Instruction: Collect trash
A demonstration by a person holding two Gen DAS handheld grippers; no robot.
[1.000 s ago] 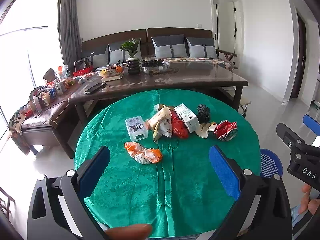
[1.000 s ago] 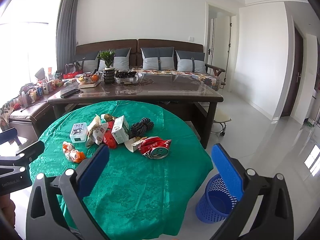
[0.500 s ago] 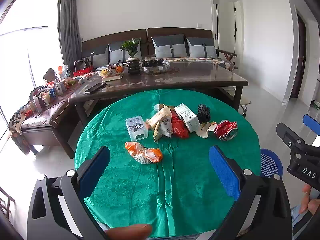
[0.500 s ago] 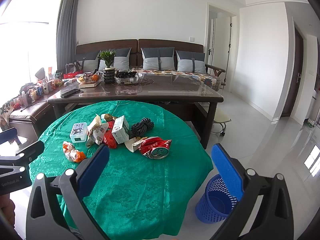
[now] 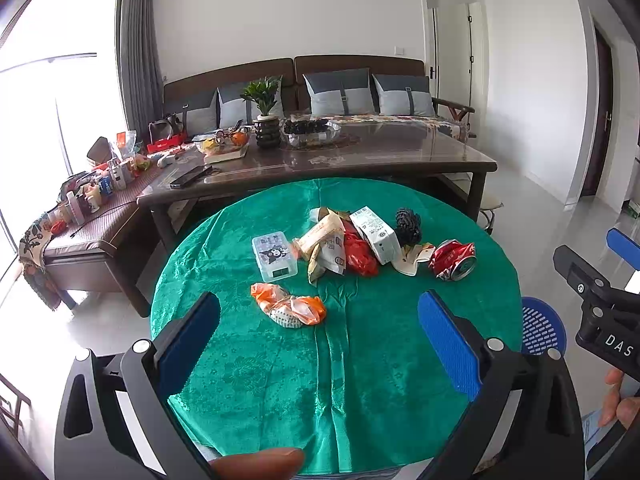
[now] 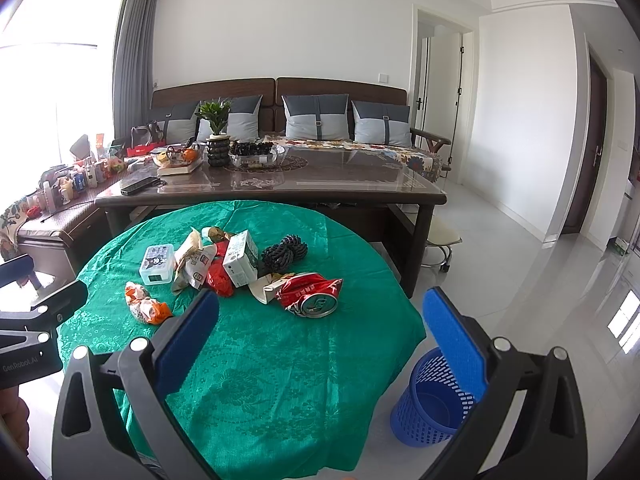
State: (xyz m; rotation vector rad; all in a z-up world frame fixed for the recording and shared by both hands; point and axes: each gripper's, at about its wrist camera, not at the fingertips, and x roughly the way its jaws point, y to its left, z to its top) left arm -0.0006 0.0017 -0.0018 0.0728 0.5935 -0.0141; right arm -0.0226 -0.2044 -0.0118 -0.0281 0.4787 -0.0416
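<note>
Jaws of both grippers gape, released; the crushed can point(image 6: 314, 297) at one o'clock might roll off the bench point(image 6: 280, 380).

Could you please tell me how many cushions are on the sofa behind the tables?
4: two at the left, one partly hidden by the other behind the plant, one in the middle, one at the right.

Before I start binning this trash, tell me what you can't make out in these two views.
- Blue basket: contents hidden; right finger covers it in the right view, table edge cuts it in the left.
- Carton: print too small.
- Trash pile: overlapping wrappers hide each other.
- Table: near edge cut off.
</note>
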